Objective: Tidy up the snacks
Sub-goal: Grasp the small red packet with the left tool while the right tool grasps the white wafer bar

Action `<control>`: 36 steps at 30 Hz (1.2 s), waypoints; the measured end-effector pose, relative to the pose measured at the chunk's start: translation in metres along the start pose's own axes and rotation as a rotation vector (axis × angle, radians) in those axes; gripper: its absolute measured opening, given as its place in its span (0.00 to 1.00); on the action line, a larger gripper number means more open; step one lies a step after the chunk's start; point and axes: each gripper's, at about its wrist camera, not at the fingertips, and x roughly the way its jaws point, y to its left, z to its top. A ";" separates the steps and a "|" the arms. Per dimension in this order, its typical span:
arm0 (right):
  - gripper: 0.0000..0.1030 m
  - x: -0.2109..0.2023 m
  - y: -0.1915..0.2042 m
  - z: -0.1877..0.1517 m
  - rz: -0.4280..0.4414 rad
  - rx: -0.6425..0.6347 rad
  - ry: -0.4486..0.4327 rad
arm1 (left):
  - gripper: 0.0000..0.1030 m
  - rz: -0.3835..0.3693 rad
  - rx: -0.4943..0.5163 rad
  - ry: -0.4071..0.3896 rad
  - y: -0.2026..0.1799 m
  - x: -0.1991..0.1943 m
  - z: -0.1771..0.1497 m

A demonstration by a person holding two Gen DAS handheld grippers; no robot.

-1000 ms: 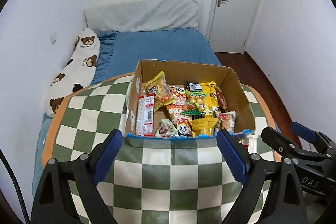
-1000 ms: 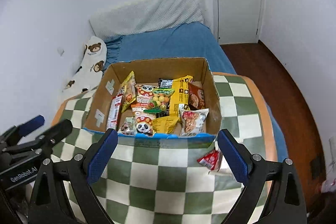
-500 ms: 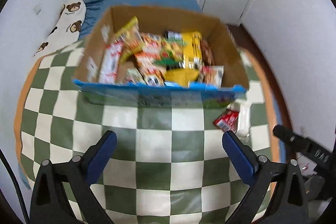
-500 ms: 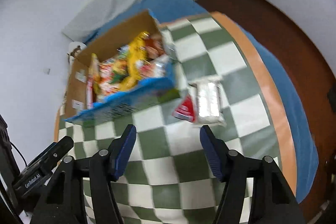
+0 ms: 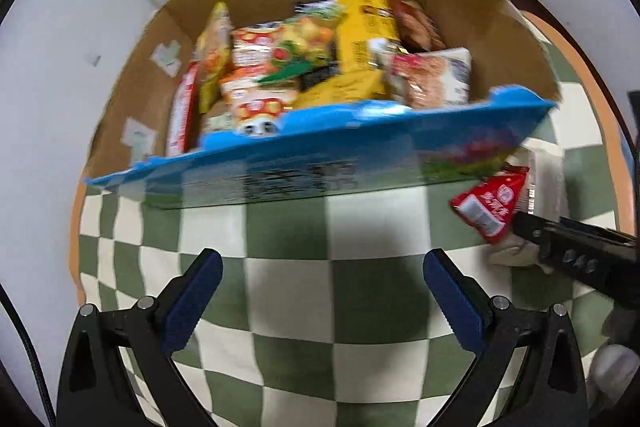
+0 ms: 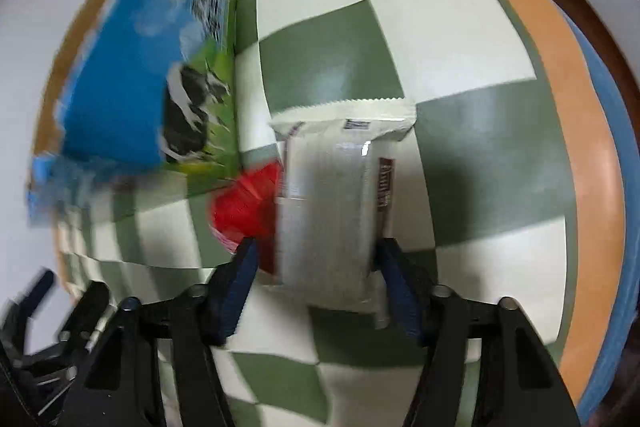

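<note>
A cardboard box (image 5: 304, 155) with a blue front flap stands on the checked tablecloth (image 5: 360, 287), packed with several snack packets (image 5: 360, 39). My left gripper (image 5: 322, 263) hangs open over the cloth just in front of the box, with nothing between its fingers. At the box's right corner a white packet (image 6: 328, 195) lies partly on a red packet (image 6: 244, 211). My right gripper (image 6: 318, 259) points down over them with its jaws closing. The white packet sits between its pads, with a small gap at the left pad. The left wrist view shows the red packet (image 5: 490, 205) and one of the right gripper's fingers (image 5: 568, 243).
The box's blue side (image 6: 120, 67) stands close to the left of the right gripper. The table's orange rim (image 6: 580, 147) curves along the right, with a blue bed (image 6: 616, 131) and dark floor beyond. White walls lie behind and to the left of the box.
Both grippers have dropped towards the table and tipped downward. The right one swung to the box's right corner over the white packet, and its jaws narrowed. The left one came up close to the box front.
</note>
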 end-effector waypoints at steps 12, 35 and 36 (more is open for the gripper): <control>0.48 -0.036 -0.082 -0.035 0.009 0.030 -0.008 | 0.90 -0.176 0.121 0.028 -0.082 0.015 0.020; 0.54 -0.019 -0.063 -0.062 -0.004 -0.106 0.033 | 0.30 -0.238 0.048 0.207 -0.051 0.045 -0.033; 0.54 -0.017 -0.057 -0.068 0.002 -0.125 0.048 | 0.30 -0.239 0.032 0.215 -0.043 0.047 -0.038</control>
